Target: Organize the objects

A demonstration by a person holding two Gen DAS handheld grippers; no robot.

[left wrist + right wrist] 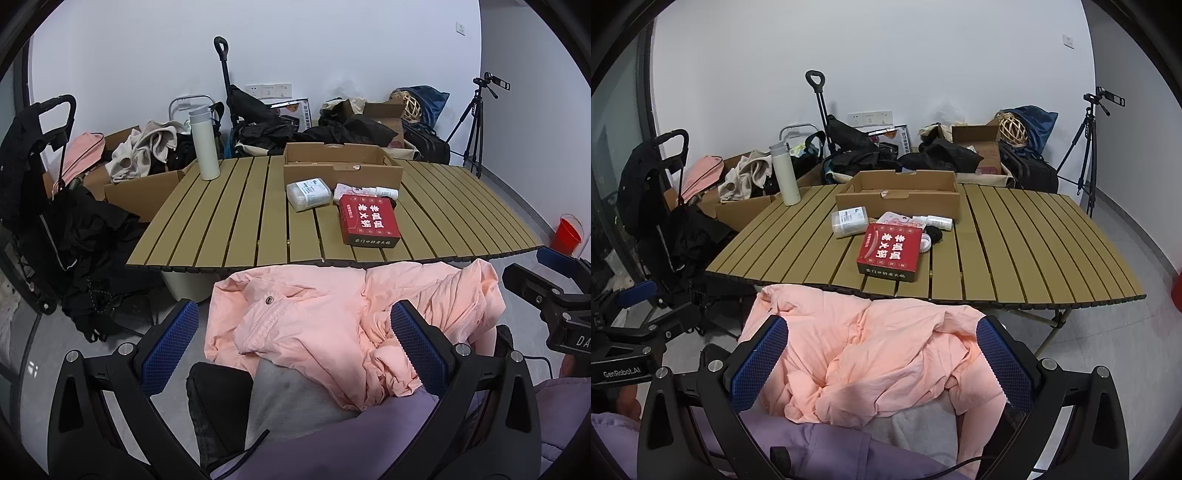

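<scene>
A slatted table (236, 206) (1015, 240) holds a red box (369, 219) (891, 251), a clear plastic box (308, 194) (849, 220), a small white bottle (384, 192) (936, 221), a tall white flask (204, 146) (785, 173) and an open cardboard tray (341, 166) (897, 195). A crumpled pink jacket (332, 325) (871, 354) lies on my lap in front of the table. My left gripper (295, 347) hangs open above the jacket, its blue pads (170, 343) wide apart. My right gripper (882, 365) is open too, over the same jacket, gripping nothing.
Cardboard boxes of clothes (147, 155), black bags (857, 147) and a trolley handle (221, 48) crowd the wall behind the table. A tripod (1086, 147) stands at the right, a red bucket (565, 234) on the floor. A black stroller (48, 184) stands left.
</scene>
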